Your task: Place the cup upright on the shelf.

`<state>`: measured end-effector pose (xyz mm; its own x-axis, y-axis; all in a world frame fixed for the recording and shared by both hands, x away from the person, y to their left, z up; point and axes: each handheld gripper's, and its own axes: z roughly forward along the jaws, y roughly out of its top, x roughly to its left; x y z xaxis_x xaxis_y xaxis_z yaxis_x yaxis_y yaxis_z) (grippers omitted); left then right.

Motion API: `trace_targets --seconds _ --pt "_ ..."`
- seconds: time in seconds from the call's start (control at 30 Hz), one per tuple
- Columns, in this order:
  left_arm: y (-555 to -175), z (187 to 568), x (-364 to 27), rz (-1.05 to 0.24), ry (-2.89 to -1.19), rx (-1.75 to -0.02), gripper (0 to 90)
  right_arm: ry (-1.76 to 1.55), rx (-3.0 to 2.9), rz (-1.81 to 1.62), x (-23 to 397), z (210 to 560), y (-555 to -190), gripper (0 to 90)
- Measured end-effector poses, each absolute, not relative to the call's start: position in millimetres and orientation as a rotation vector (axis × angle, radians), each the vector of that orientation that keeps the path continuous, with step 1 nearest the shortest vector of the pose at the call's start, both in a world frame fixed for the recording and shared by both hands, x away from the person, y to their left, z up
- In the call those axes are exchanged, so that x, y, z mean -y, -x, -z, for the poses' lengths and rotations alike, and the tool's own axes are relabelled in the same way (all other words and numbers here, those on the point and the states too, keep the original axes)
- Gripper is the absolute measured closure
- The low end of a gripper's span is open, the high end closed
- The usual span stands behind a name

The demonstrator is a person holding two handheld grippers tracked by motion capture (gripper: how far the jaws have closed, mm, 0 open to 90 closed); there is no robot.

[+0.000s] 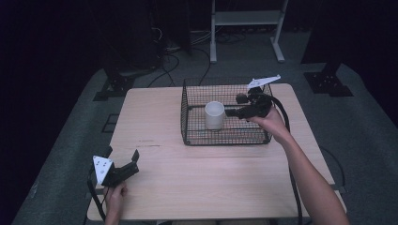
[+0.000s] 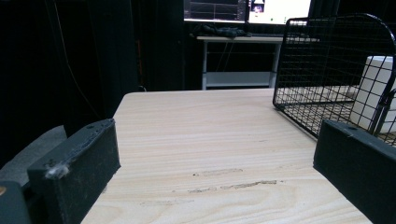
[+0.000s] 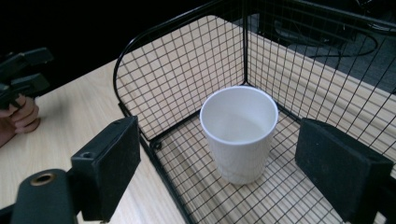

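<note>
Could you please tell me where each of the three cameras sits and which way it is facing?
High view: above the person's side, looking forward and down on the table; both forearms show.
Left gripper view: low over the table, facing the wire basket; its own open jaws show.
Right gripper view: above the basket, looking down at the white cup; its open jaws show.
Shared: cup and basket.

From my end, the table (image 1: 197,187) reads as pale wood with a fine straight grain, matt, and I see a few dark scuffs in the finish near the left gripper (image 2: 215,182). The basket (image 1: 187,136) is thin black wire mesh on a thicker wire frame, with a slight sheen. The cup (image 3: 239,133) looks like white paper, smooth and matt inside and out. The right gripper's (image 3: 233,172) fingers (image 3: 343,163) are black with a rough, matt face, like foam or rubber; the left gripper's fingers (image 2: 77,168) look worn at the edges.
</note>
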<state>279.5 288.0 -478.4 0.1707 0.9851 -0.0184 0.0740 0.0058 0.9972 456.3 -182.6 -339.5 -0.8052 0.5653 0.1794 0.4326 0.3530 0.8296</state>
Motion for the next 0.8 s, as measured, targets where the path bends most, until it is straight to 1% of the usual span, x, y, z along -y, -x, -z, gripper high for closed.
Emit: trace_targets --seconds 0.8 --pt "-279 478 -288 -1.040 -1.334 -1.137 0.0 -0.878 -2.482 -1.459 202 352 -423 13.4"
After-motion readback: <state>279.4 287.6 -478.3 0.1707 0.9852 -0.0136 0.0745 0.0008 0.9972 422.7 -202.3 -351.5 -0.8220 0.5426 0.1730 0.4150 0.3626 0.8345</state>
